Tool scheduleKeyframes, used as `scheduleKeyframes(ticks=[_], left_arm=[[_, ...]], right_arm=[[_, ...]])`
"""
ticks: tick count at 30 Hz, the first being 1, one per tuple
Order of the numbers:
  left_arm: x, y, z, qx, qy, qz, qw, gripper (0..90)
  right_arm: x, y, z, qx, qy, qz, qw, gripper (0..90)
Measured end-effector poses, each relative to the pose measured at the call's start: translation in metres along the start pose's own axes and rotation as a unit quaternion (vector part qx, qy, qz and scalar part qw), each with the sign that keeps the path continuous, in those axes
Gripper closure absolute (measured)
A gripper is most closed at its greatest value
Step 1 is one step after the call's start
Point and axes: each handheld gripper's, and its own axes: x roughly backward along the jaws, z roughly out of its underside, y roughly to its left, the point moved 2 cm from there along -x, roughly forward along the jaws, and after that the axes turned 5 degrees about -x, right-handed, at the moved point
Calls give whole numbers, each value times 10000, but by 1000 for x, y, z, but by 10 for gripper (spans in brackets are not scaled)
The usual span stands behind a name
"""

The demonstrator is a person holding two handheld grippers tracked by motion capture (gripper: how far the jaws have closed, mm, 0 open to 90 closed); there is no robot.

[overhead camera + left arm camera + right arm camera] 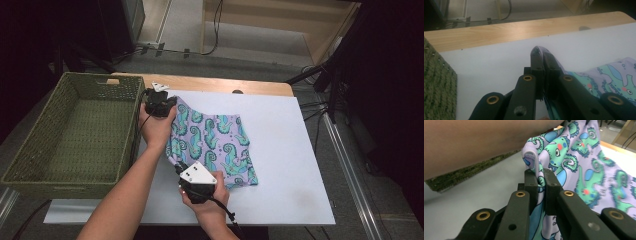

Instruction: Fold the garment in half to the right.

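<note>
A lilac cloth printed with green seahorses (215, 142) lies on the white table cover (280, 150), its left edge lifted. My left gripper (172, 105) holds the cloth's far left corner, jaws closed with a thin sliver of the cloth (622, 77) pinched between them at my left gripper's (542, 53) tips. My right gripper (178, 167) is shut on the near left corner; in the right gripper view the hem of the cloth (574, 162) bunches up between the jaws of my right gripper (539, 173). A forearm crosses the top of that view.
A green woven basket (30, 165) stands at the left, right beside the cloth's lifted edge, with nothing in it. The bare wooden table edge (225, 84) runs along the back. Cables and dark stands lie beyond the table on the floor.
</note>
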Motion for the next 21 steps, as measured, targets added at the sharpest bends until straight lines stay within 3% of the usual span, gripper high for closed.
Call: scheduleKeyframes(ticks=[4,6,10,14,21], left_arm=[[3,7,-1,106,-113,-141,9998,874],[5,11,-2,216,-156,-126,9996,874],[5,11,-3,242,-134,-34,9996,873],[1,3,-3,249,-118,171,9995,873],[-3,-21,-9,29,-210,533,9984,872]], right_arm=[[-6,10,-10,-28,-109,-114,9999,823],[-8,13,-13,-25,-129,-116,9998,823],[-6,8,-11,-62,-152,-86,9998,820],[1,0,-4,-101,-151,32,9998,818],[19,-16,11,-231,-145,357,9990,818]])
